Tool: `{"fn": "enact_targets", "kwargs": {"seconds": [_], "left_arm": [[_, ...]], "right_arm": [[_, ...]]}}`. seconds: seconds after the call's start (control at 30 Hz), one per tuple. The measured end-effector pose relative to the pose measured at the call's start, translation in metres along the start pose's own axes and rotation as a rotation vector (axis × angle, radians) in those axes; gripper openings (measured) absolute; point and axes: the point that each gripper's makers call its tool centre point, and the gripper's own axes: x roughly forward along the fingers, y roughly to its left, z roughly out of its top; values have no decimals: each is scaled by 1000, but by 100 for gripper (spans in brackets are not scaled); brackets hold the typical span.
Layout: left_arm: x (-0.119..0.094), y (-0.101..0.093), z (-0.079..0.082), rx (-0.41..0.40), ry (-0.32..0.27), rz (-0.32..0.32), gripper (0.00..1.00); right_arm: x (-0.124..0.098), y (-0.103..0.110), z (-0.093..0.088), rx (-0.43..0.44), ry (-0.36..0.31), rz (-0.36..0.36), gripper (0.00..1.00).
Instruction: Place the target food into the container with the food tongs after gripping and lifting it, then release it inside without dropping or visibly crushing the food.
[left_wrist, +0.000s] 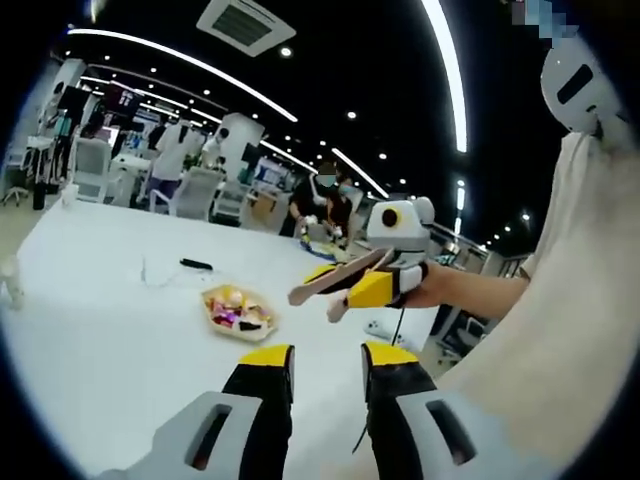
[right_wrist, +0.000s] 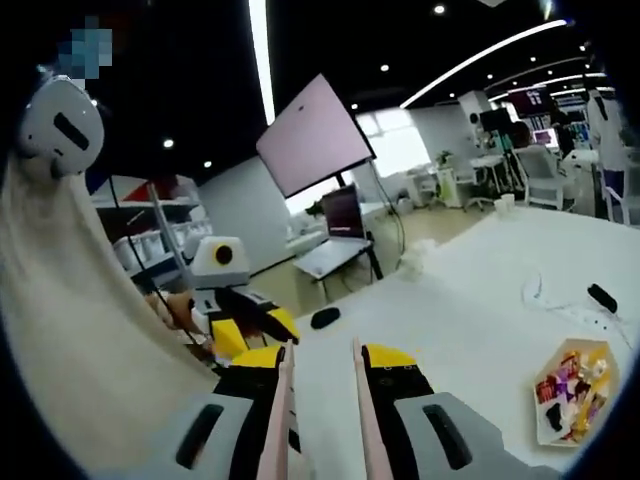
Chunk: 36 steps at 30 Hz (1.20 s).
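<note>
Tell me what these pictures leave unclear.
- Tray contents: colourful bits, too small to identify in the left gripper view; cut by the rim in the right gripper view.
- Tongs tips: cut off by the right gripper view's bottom edge.
- A separate container: none identifiable.
- People behind: small, blurred.

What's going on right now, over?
Right tool holding wooden tongs above the table. Left tool open, empty. Tray of wrapped sweets untouched. Black cable lies beyond it.

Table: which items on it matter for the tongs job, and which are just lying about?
Job:
- food tongs held in right gripper
- hexagonal tray of wrapped sweets
- left gripper, jaws apart, holding nothing

Lying about:
- black remote-like object
- white cable
- computer mouse
- laptop
</note>
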Motion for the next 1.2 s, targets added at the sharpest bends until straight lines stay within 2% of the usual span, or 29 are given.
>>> {"fn": "enact_targets", "kwargs": {"seconds": [0.27, 0.53, 0.7, 0.9, 1.2], "left_arm": [[6, -9, 1, -31, -21, -45, 22], [13, -22, -1, -39, -8, -94, 19], [16, -25, 0, -33, -9, -109, 17], [20, -27, 6, -74, -47, -129, 15], [23, -32, 7, -72, -49, -144, 11]], "right_arm": [[-2, 7, -4, 12, 3, 12, 30], [-4, 15, -4, 18, -8, 38, 30], [-7, 19, -5, 21, -18, 49, 30], [-9, 21, -7, 23, -15, 57, 30], [-13, 22, -9, 37, -28, 68, 30]]}}
